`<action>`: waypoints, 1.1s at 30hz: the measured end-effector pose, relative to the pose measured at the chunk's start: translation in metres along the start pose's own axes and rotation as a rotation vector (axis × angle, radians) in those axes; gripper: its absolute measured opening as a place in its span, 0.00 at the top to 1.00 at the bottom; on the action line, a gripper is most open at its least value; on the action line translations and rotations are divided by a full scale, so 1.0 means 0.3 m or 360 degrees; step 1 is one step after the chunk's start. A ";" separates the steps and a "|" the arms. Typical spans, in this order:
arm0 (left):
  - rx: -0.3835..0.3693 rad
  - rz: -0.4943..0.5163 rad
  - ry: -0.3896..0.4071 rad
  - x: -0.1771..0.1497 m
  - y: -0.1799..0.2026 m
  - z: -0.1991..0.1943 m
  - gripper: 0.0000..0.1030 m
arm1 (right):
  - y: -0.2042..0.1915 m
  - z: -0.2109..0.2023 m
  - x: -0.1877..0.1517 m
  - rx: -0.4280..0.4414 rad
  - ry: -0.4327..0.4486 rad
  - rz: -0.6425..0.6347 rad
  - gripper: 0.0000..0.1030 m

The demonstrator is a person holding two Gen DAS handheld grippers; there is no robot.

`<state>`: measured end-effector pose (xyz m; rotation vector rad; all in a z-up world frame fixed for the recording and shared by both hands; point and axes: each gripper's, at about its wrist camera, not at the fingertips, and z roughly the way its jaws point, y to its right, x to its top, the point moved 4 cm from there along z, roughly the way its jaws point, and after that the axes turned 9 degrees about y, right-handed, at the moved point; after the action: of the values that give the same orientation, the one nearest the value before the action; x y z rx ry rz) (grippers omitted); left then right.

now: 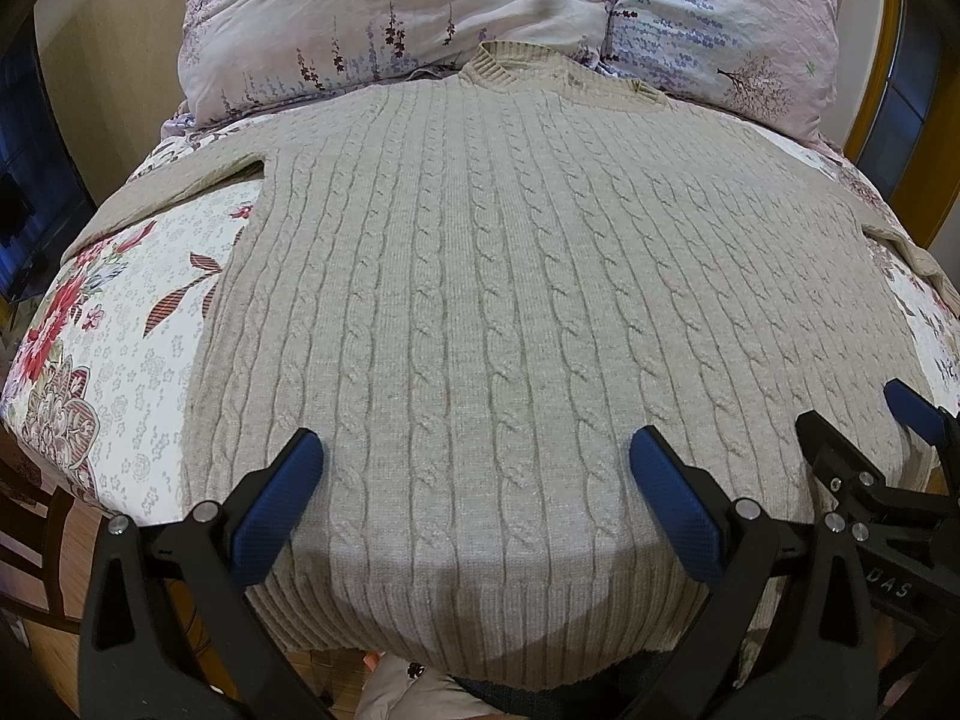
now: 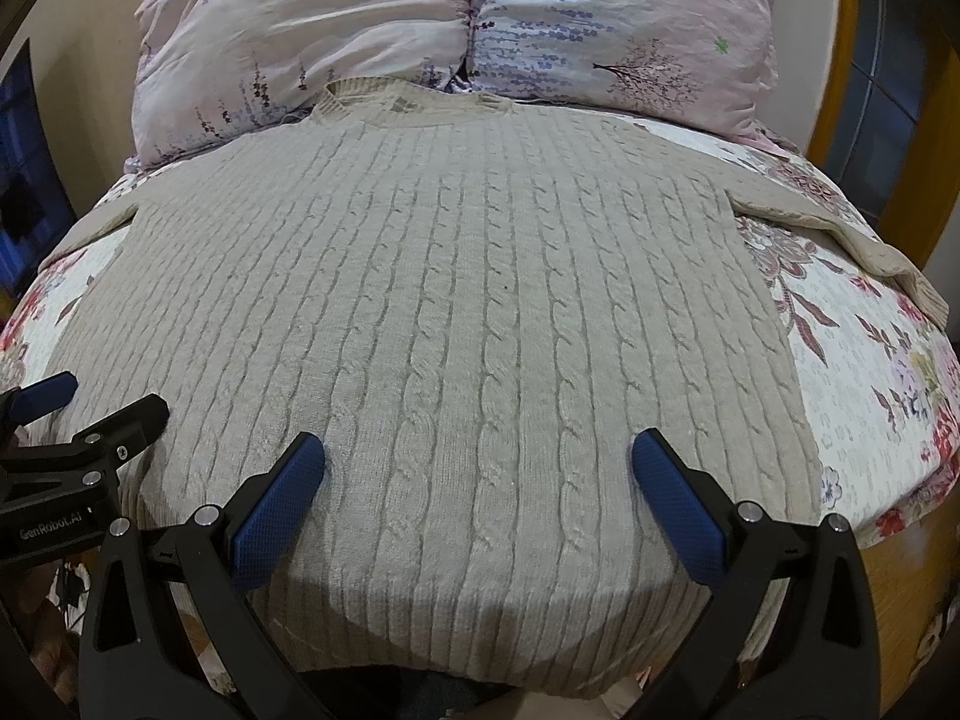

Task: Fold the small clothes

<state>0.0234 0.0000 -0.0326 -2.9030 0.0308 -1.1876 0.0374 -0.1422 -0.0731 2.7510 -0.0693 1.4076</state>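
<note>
A: Where's the sweater (image 1: 480, 312)?
B: Flat across mid-frame on the bedspread (image 1: 138, 324), collar touching the pillows (image 1: 372, 18) up top.
A: Grippers?
B: Left gripper (image 1: 477, 468) and right gripper (image 2: 478, 468) both spread wide, empty, above the hem; bare bedspread either side.

A beige cable-knit sweater (image 1: 498, 312) lies spread flat on a flower-printed bedspread (image 1: 138, 324), its vertical rows of twisted cables running from hem to neck. The ribbed hem (image 1: 456, 618) lies nearest the cameras and hangs slightly over the bed's near edge. The ribbed collar (image 1: 498, 69) points away, touching the base of a pale pink pillow (image 1: 390, 12). Both sleeves stretch outwards: one sleeve (image 1: 174, 180) on the left, the other sleeve (image 2: 840, 234) angling down to the right, its ribbed cuff near the bed's edge
</note>
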 end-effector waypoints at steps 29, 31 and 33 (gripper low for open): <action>-0.0160 -0.0048 0.0034 0.203 -0.061 0.088 0.02 | 1.002 0.177 0.242 0.0109 0.0114 0.1539 0.29; -0.0190 -0.0065 0.0048 0.230 -0.067 0.095 0.02 | 1.039 0.205 0.226 0.0108 0.0092 0.1612 0.32; -0.0216 -0.0076 0.0064 0.258 -0.070 0.102 0.02 | 1.059 0.236 0.220 0.0101 0.0083 0.1652 0.37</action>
<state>0.1004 0.0194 0.0001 -3.0118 0.0447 -1.3004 0.1133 -0.4648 -0.0530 2.7799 -1.6536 1.5942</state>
